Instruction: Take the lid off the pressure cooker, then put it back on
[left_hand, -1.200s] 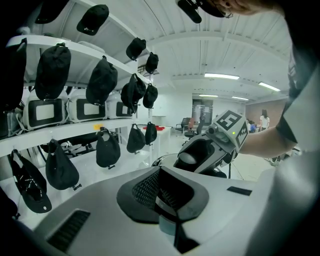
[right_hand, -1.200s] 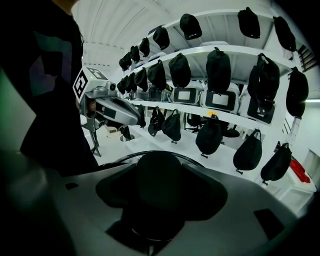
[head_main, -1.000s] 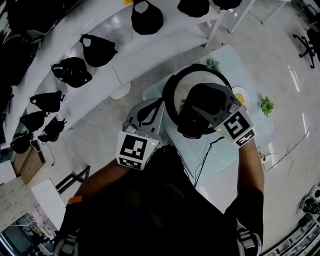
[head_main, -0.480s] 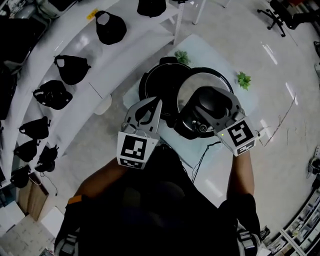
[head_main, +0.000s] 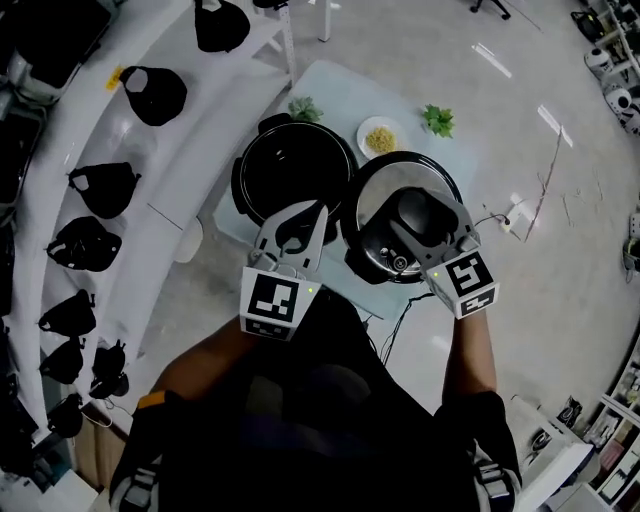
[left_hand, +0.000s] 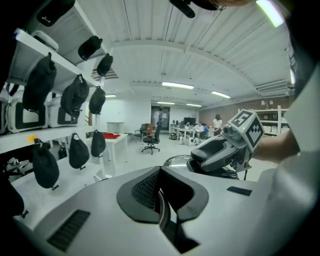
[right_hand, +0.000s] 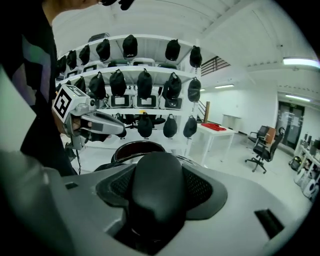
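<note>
The pressure cooker pot (head_main: 290, 172) stands uncovered on the pale table (head_main: 330, 82), its dark inside showing. The lid (head_main: 384, 192), silver with a black handle (right_hand: 155, 185), is just to the pot's right, overlapping the pot's right rim in the head view. My right gripper (head_main: 416, 216) is shut on that handle, which fills its jaws in the right gripper view. My left gripper (head_main: 313, 218) hovers at the pot's near rim, jaws shut with nothing between them. The left gripper view shows the lid's rim (left_hand: 175, 161) under the right gripper (left_hand: 220, 152).
A small plate of yellow food (head_main: 380, 138) and two green sprigs (head_main: 305, 108) (head_main: 436, 120) lie at the table's far side. White shelves with several black bags (head_main: 105, 188) run along the left. A cable (head_main: 520, 205) trails off the table's right edge.
The right gripper has carried the lid from over the pot to the pot's right, leaving the pot uncovered. The left gripper has stayed by the near rim. The head view has shifted.
</note>
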